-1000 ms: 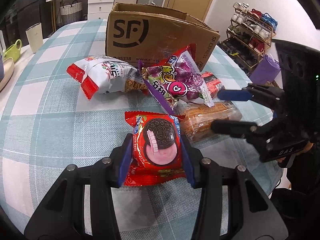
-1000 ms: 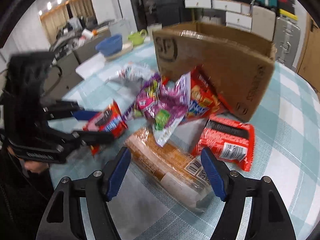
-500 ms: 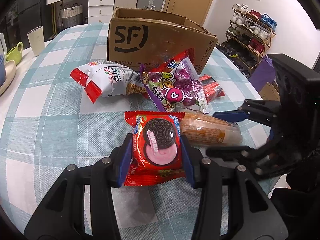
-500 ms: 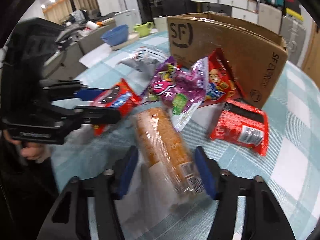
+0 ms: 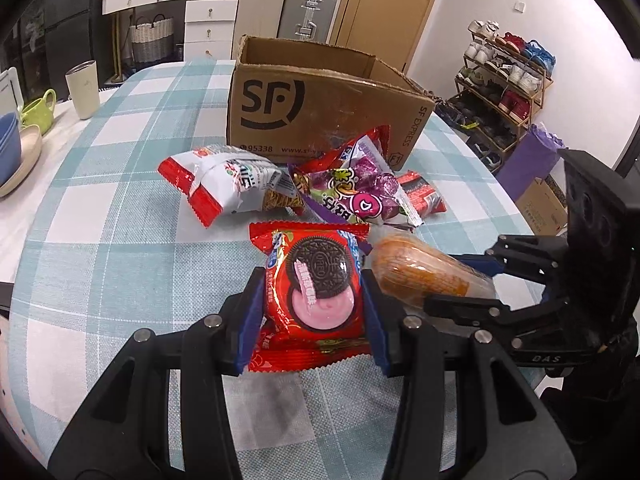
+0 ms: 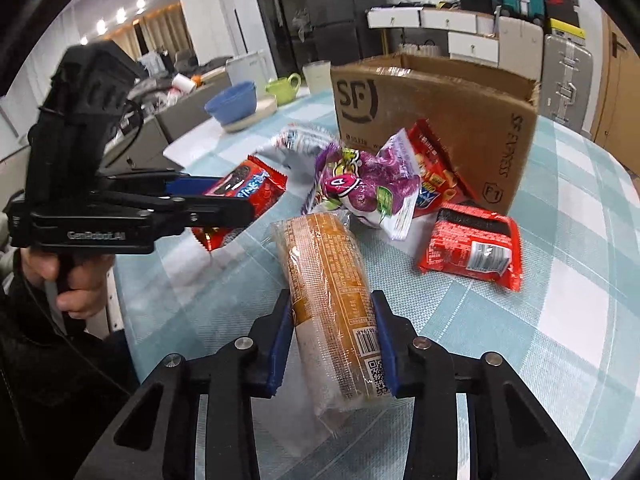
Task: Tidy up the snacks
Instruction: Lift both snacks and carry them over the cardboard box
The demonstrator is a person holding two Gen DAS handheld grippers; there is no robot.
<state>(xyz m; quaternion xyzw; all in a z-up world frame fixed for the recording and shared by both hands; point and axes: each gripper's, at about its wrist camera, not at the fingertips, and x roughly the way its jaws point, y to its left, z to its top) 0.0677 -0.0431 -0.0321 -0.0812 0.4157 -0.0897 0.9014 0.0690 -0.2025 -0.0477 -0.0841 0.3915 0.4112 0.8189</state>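
While the left gripper (image 5: 313,312) clamps a red Oreo packet (image 5: 310,292), the right gripper (image 6: 331,350) grips a wrapped bread loaf (image 6: 328,292) beside the cardboard box (image 5: 320,108).

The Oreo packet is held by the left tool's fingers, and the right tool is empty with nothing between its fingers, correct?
Not quite. The Oreo packet is indeed held by the left gripper, but the right gripper is not empty: the right wrist view shows its fingers closed on a long orange biscuit pack.
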